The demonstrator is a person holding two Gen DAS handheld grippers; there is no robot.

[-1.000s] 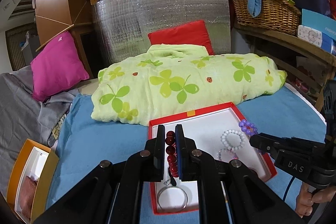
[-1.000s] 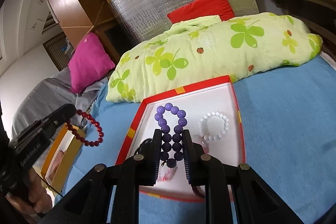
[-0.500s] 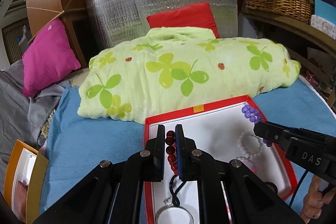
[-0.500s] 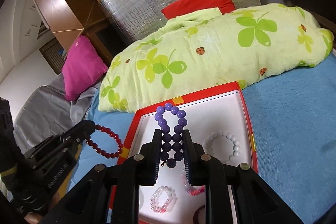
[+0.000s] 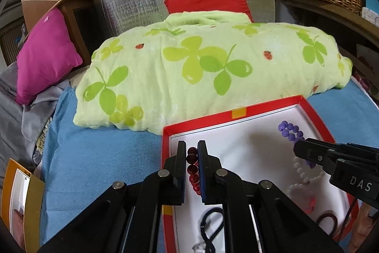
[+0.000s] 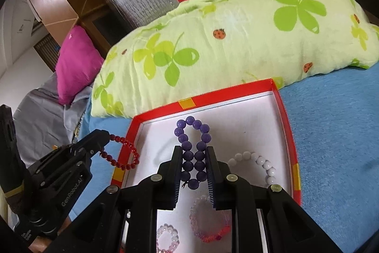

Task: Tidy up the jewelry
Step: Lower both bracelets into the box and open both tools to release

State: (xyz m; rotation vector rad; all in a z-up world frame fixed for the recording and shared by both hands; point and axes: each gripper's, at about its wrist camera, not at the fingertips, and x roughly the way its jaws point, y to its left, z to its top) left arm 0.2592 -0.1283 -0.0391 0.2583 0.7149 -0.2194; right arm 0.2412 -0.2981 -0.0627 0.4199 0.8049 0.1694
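Over the near left corner of the red-rimmed tray (image 5: 239, 113), which is lying on the blue bed (image 5: 99, 158), the left tool (image 5: 192, 168) is clamping a dark red bead bracelet (image 5: 193, 172); from the right wrist view its loop (image 6: 120, 154) is hanging across the tray's left rim. Above the tray's middle, the right tool (image 6: 194, 166) is pinching a purple bead bracelet (image 6: 193, 146), with the upper loop sticking out past the fingertips. White (image 6: 257, 164), pink (image 6: 208, 219) and clear (image 6: 167, 237) bracelets are lying inside the tray, partly hidden behind the tool arms. A black cord (image 5: 212, 227) near the tray's front edge is being cut off by the frame.
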